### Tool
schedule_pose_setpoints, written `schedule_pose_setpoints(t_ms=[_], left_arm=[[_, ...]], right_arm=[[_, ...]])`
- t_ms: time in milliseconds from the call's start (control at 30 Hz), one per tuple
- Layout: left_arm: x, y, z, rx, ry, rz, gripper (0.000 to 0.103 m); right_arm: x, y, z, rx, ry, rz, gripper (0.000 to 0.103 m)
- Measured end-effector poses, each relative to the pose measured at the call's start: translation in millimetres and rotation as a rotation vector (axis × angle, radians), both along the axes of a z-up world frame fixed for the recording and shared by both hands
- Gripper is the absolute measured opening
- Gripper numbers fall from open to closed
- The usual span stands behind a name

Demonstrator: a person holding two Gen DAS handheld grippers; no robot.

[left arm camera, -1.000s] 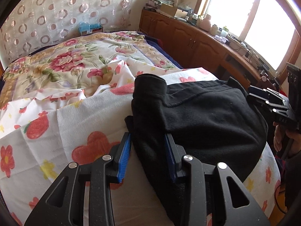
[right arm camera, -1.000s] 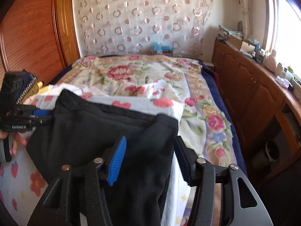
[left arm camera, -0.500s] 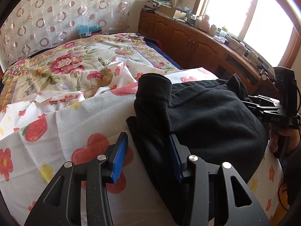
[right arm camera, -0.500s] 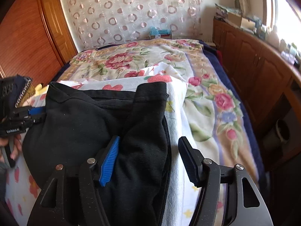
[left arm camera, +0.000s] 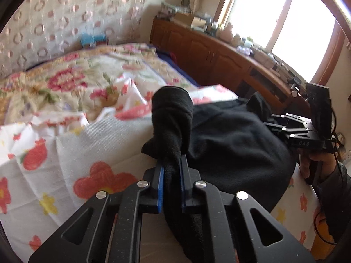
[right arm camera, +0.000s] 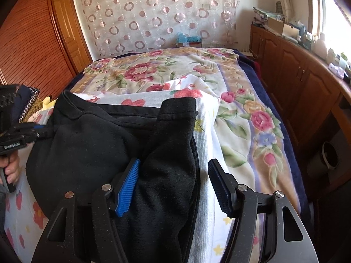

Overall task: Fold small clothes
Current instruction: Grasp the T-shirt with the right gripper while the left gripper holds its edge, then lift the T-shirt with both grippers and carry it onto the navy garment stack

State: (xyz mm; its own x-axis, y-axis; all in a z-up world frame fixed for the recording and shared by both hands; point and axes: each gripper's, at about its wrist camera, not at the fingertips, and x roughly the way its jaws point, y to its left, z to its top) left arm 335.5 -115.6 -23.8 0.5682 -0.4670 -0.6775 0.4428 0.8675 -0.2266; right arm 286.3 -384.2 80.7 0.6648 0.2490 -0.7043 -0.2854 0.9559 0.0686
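counts: one black garment (right arm camera: 87, 153), two claws, one bed (right arm camera: 252, 131), one long wooden cabinet (right arm camera: 296, 70).
garment look: black, soft and fleecy, with a stitched hem along its far edge; a narrow sleeve-like part is folded over at each side, the right one ending in a cuff (right arm camera: 178, 107).
garment place: spread across the near end of the bed, on a white ribbed cloth (left arm camera: 92, 138) printed with red and yellow flowers.
left claw (left arm camera: 171, 171): its jaws are closing, with a bunched ridge of the garment's left edge between the blue pads (left arm camera: 161, 188); the pads press on the fabric, which stands up in a rounded hump beyond them.
right claw (right arm camera: 173, 182): spread wide; the right-hand folded part of the garment lies between the jaws, against the blue ribbed left pad (right arm camera: 127, 190), while the dark right finger stands clear of it over the white cloth.
hands: a hand (left arm camera: 318, 164) grips the right claw's handle in the left view; fingers (right arm camera: 11, 168) show on the left claw's handle in the right view.
bed: beyond the white cloth, a cream blanket (right arm camera: 158, 72) with large pink roses and a dark blue border.
room: sheer curtain (right arm camera: 153, 11) with ring patterns on the far wall, slatted wooden doors (right arm camera: 28, 43) at left, cluttered cabinet top under a bright window (left arm camera: 285, 17) at right.
left view: blurred in its far part.
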Motion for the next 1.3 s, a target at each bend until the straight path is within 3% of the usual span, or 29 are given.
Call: schedule_pose_setpoints(t_ms=[100, 200, 500, 800, 867, 967, 1067, 1300], left_arm=[[-27, 6, 27, 0.007, -0.097, 0.026, 0.012], [-46, 18, 45, 0.018, -0.140, 0.037, 0.012], [-33, 45, 3, 0.080, -0.043, 0.102, 0.012], [-32, 49, -5, 0.049, -0.016, 0.112, 0.012], [-32, 49, -4, 0.043, -0.018, 0.114, 0.012], [-35, 49, -1, 0.034, -0.021, 0.129, 0.012], [-43, 50, 8, 0.019, -0.046, 0.131, 0.012], [-68, 69, 35, -0.037, -0.111, 0.140, 0.012]], right_arm=[[-5, 5, 5, -0.014, -0.006, 0.027, 0.065], [-13, 9, 18, -0.006, -0.049, 0.046, 0.065], [13, 25, -5, 0.033, 0.037, 0.108, 0.065], [29, 32, -9, 0.037, 0.098, 0.168, 0.064], [31, 38, -8, 0.036, 0.104, 0.204, 0.044], [32, 34, -6, 0.065, 0.118, 0.247, 0.023], [28, 31, -4, 0.062, 0.065, 0.232, 0.018], [6, 41, 10, 0.091, -0.063, 0.234, 0.015]])
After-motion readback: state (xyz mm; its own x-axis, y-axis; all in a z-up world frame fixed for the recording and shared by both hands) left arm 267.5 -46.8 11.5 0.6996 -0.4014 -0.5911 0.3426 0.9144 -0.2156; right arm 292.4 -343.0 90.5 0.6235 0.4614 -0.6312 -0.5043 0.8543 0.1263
